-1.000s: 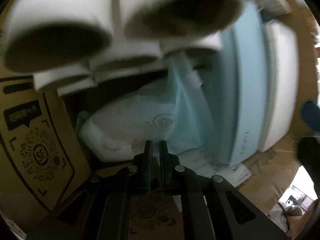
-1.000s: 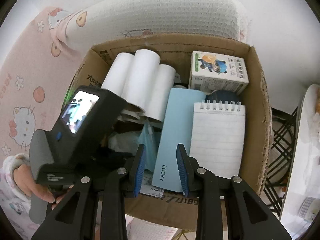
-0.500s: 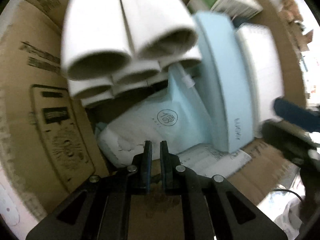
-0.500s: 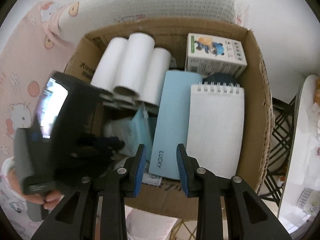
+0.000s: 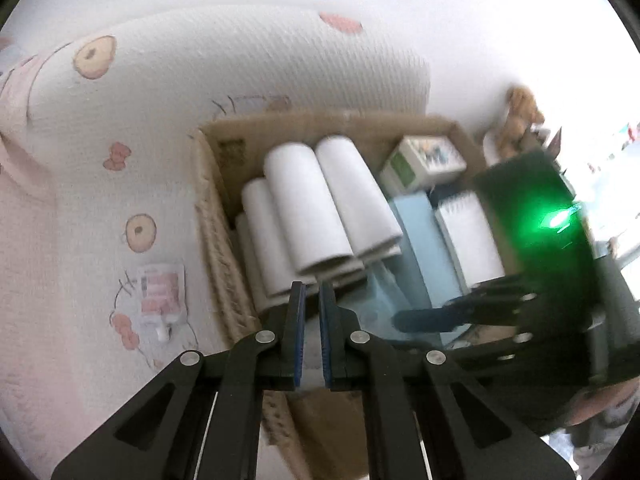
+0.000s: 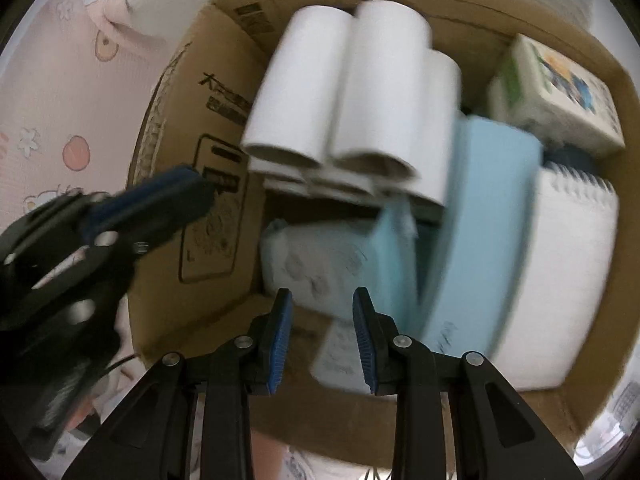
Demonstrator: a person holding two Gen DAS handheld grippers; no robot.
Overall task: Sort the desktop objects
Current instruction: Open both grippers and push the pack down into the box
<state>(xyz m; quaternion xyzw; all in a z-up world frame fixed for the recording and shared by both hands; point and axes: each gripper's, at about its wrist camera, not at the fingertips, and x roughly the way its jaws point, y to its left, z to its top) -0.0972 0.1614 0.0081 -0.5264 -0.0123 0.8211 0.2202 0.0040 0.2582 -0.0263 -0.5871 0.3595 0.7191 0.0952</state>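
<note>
Over the open cardboard box (image 6: 224,332) both grippers point steeply down. The left gripper (image 5: 312,300) hangs above the box's near-left corner with its blue-padded jaws pressed almost together and nothing between them; in the right wrist view it shows as a dark blurred shape at the left edge, its tip level with the printed inner wall of the box. The right gripper (image 6: 322,300) sits lower, over the near edge of the box, its jaws a little apart and empty (only the box contents show in the gap). A hand (image 5: 592,404) shows at the lower right of the left wrist view, behind the right gripper's body, which glows green.

Inside the box, a stack of white paper rolls (image 6: 340,92) lies along the left side, their open ends toward the grippers. Below them sits a soft pale-blue plastic pack (image 6: 320,256), directly ahead of the right gripper. To its right a light-blue book (image 6: 484,224) stands on edge, leaning, and next to it lies a white spiral notepad (image 6: 560,272) against the right wall. A small printed carton (image 6: 560,96) with a cartoon figure fills the far right corner.

The box rests on pink and white cartoon-print bedding (image 5: 80,200); a small pink-and-white packet (image 5: 160,292) lies on it left of the box.
</note>
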